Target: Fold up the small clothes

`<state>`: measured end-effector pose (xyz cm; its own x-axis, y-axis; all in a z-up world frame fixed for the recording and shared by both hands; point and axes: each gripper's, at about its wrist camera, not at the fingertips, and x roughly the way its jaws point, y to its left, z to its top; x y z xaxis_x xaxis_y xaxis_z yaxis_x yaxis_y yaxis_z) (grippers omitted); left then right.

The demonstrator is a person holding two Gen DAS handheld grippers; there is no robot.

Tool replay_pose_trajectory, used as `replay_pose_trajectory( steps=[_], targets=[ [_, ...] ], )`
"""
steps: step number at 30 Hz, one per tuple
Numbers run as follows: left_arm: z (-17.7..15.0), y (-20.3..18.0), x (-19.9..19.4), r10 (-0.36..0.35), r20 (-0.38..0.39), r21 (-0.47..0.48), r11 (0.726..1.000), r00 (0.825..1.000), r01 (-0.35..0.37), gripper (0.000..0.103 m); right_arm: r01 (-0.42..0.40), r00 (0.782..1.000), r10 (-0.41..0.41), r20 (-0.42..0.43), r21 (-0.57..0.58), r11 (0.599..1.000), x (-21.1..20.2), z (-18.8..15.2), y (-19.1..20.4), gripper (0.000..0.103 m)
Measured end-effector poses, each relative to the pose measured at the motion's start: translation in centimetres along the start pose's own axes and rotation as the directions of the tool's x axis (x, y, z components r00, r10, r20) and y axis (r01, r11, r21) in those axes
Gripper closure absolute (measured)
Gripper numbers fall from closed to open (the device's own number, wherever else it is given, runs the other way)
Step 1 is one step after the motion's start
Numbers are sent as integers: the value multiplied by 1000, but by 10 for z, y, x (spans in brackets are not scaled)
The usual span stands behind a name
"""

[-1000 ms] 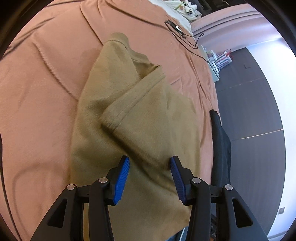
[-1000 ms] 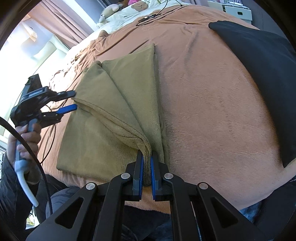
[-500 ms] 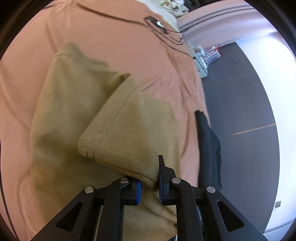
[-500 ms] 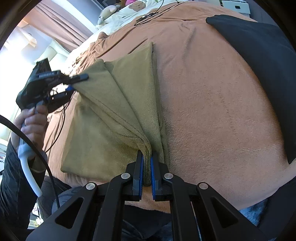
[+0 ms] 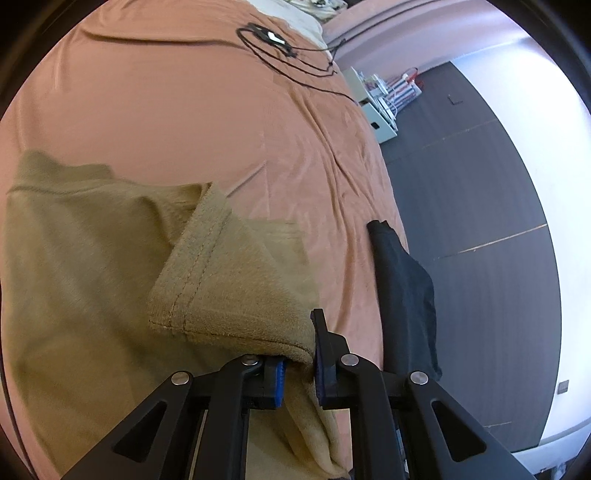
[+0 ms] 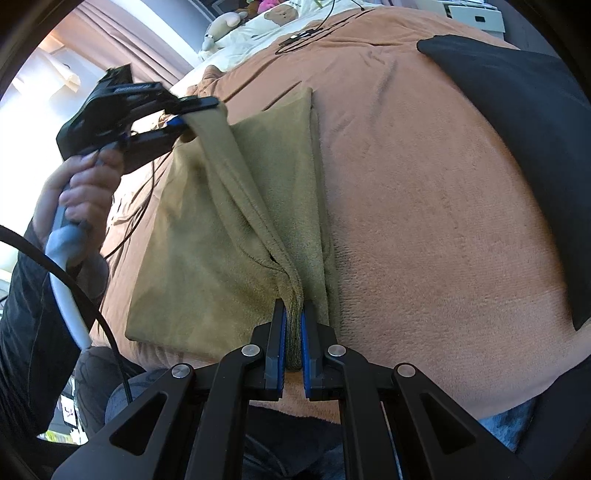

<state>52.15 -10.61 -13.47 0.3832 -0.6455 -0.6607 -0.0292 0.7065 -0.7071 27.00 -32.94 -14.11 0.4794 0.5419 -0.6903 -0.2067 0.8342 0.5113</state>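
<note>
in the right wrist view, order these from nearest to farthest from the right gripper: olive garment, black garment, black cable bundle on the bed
1. olive garment: pinched in the right gripper, spreading left.
2. black garment: off to the right on the bedspread.
3. black cable bundle: far end of the bed, near the pillow.

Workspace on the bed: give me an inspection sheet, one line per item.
Surface: bed under an orange-brown blanket, lightly creased.
Job's things: olive garment, partly folded, one flap raised off the blanket between the two grippers.
Clutter: black garment lying flat near the bed's edge; soft toys by the pillows.
Grippers: left gripper shut on a hemmed corner of the olive garment; right gripper shut on a bunched edge of it.
Cables: black cable coiled on the blanket at the far end; another runs from the left gripper's handle.
Surroundings: dark floor, curtains, a white storage box.
</note>
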Motion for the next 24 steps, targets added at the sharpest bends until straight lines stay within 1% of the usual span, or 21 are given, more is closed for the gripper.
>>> replay_pose_trajectory(
  steps=[8,10,11,13,15,16,17,18,19,20,24],
  targets=[
    [14,-14,37,10,-52,39,999,999,-8,91,11,1000,-11,-3,6,1000,1,-2,2,100],
    [17,-18,49,20,-74,64,998,997,-15,90,16,1000,-16,-8,14,1000,2,-1,1,100],
    [18,-19,53,24,-81,73,997,996,-18,89,18,1000,-17,-10,20,1000,3,-2,1,100],
    [20,-22,59,30,-92,86,996,995,-22,81,16,1000,-15,-12,29,999,4,-2,-1,100],
    [22,-24,60,-3,-98,93,996,995,12,62,17,1000,-17,-15,32,999,6,-1,0,100],
    [22,-24,57,-25,-92,97,995,995,34,57,20,1000,-19,-16,31,999,6,-1,1,100],
    [23,-24,52,-40,-76,101,994,996,48,44,23,1000,-22,-18,31,999,7,0,2,100],
    [24,-24,45,-38,-52,106,993,998,44,32,27,999,-26,-21,29,999,8,0,3,100],
    [24,-23,39,-33,-31,108,993,999,36,29,30,999,-29,-22,27,999,9,1,4,100],
    [25,-21,33,-24,-15,107,994,1000,26,29,32,999,-31,-23,25,999,9,1,6,100],
    [24,-5,9,9,7,93,996,1000,-10,29,30,999,-30,-21,31,999,8,3,7,100]
  ],
)
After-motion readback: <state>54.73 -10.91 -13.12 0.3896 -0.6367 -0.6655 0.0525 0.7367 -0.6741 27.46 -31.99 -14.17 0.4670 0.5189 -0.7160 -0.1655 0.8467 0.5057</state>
